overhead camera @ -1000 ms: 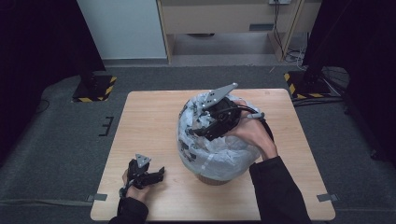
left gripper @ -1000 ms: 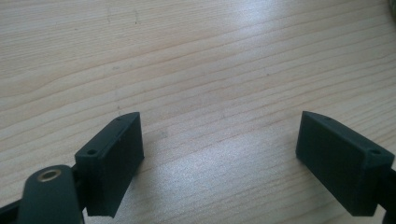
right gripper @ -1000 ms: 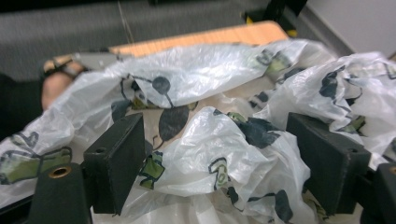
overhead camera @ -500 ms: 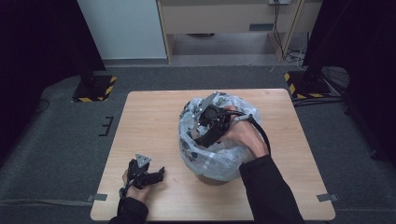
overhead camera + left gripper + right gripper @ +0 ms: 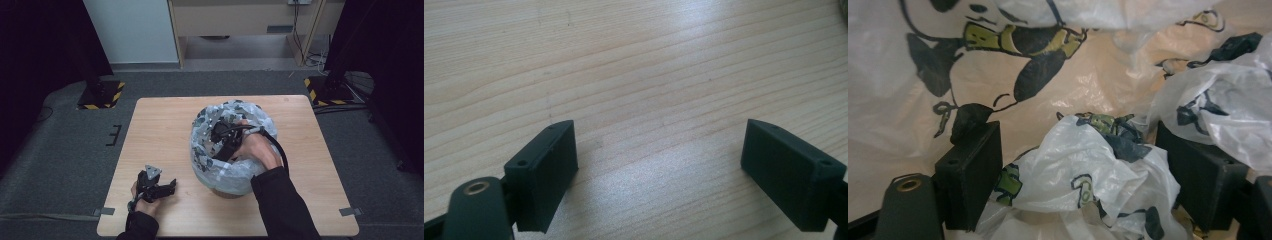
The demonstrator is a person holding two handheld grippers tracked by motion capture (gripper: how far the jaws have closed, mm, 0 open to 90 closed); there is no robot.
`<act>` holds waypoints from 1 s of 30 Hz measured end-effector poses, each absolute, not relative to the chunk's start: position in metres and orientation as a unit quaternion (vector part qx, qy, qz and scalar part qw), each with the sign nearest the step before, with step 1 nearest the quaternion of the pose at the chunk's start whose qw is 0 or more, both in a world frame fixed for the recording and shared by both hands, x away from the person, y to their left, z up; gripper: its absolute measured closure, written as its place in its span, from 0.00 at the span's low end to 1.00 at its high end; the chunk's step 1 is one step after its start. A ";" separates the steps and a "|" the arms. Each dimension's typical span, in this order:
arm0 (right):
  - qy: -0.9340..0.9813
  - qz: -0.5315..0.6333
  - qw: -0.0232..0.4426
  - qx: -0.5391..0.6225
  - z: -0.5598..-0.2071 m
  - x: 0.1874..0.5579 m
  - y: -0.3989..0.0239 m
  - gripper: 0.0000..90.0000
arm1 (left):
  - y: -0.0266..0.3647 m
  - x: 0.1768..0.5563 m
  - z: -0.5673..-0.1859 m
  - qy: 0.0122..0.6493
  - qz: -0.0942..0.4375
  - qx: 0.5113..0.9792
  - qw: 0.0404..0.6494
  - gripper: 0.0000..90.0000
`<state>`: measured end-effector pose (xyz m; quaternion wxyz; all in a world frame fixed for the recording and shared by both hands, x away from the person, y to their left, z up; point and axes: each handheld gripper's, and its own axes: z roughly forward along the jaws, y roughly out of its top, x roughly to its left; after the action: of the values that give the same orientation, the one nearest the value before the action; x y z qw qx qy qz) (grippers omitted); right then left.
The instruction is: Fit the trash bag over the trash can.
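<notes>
Two grippers: working one printed plastic bag (image 5: 227, 150), mid-desk (image 5: 160, 125).
Right gripper (image 5: 1078, 185): reaching inside, fingers wide around a crumpled fold.
Left gripper (image 5: 659, 165): resting wide, holding nothing.
Tip: centring fold before closing.

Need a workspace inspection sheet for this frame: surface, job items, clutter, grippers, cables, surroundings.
Surface: wooden table, bare around the work.
Job's things: white printed plastic bag lining a round container near table centre; loose folds bunched inside.
Clutter: nothing seen.
Grippers: right gripper down inside the bag, jaws wide, a crumpled fold between them, not pinched. Left gripper low over the table's near left, jaws open with nothing between them.
Cables: black cable loops from the right gripper over the bag.
Surroundings: grey floor, striped stand bases, cabinet behind.
</notes>
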<state>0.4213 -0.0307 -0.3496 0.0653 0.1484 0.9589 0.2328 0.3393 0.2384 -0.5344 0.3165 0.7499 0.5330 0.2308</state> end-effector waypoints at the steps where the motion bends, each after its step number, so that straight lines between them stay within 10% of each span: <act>1: 0.959 0.233 0.064 0.151 -0.351 0.422 -0.030 0.22 | 0.238 0.339 -0.534 0.533 0.231 0.750 0.317 0.16; 30: 0.898 0.364 0.163 0.184 -0.276 0.407 -0.053 0.21 | 0.238 0.339 -0.535 0.530 0.230 0.752 0.318 0.16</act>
<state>0.4074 -0.0529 -0.2758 0.1633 0.1837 0.8984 0.3639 0.3390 0.2384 -0.5345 0.3179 0.7517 0.5301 0.2300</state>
